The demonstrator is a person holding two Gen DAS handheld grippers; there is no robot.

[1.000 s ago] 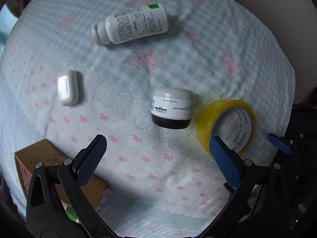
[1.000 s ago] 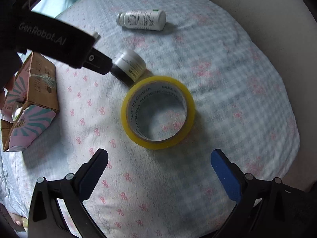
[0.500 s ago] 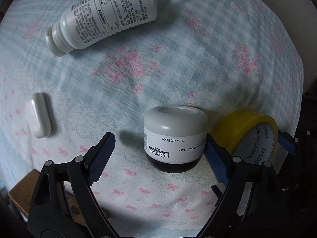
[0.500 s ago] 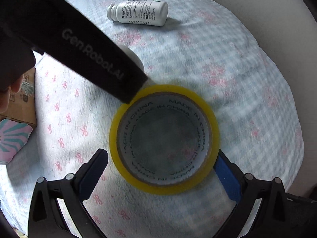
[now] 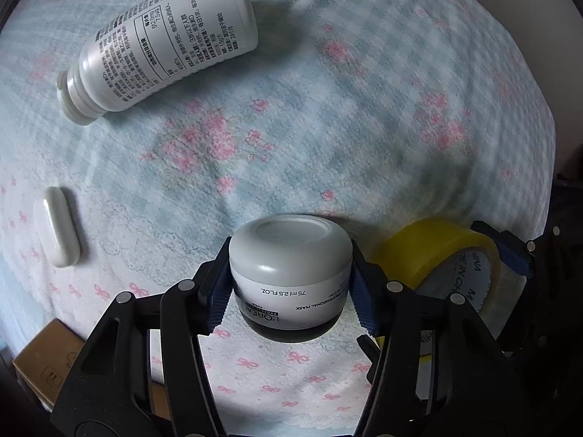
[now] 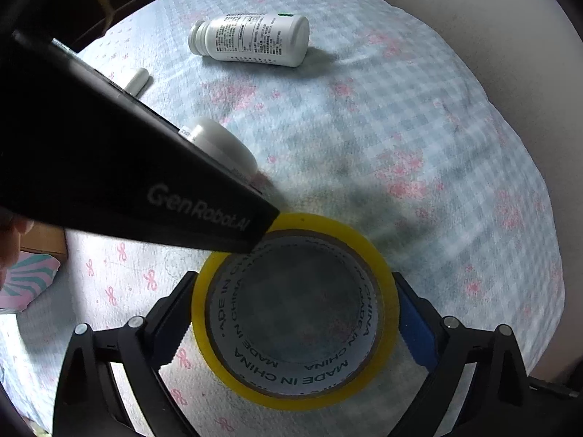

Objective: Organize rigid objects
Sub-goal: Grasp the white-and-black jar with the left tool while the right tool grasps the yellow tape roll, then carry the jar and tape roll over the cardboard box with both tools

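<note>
My left gripper (image 5: 289,293) is shut on a white and black L'Oreal cream jar (image 5: 291,276), its blue pads pressed on both sides. The jar also shows in the right wrist view (image 6: 222,145), partly behind the left gripper's body. My right gripper (image 6: 295,324) is shut on a yellow tape roll (image 6: 293,386) that lies flat on the cloth, pads against its outer rim. The roll also shows in the left wrist view (image 5: 433,251), to the right of the jar. A white pill bottle (image 5: 164,43) lies on its side further off; in the right wrist view (image 6: 251,40) too.
A small white capsule-shaped case (image 5: 58,225) lies at the left on the blue and pink patterned cloth (image 5: 364,127). A brown cardboard box (image 5: 47,360) sits at the lower left. A pink and teal patterned box (image 6: 25,280) shows at the left edge.
Both grippers moved forward and down and closed: the left one onto the cream jar, the right one onto the tape roll. Both were open before.
</note>
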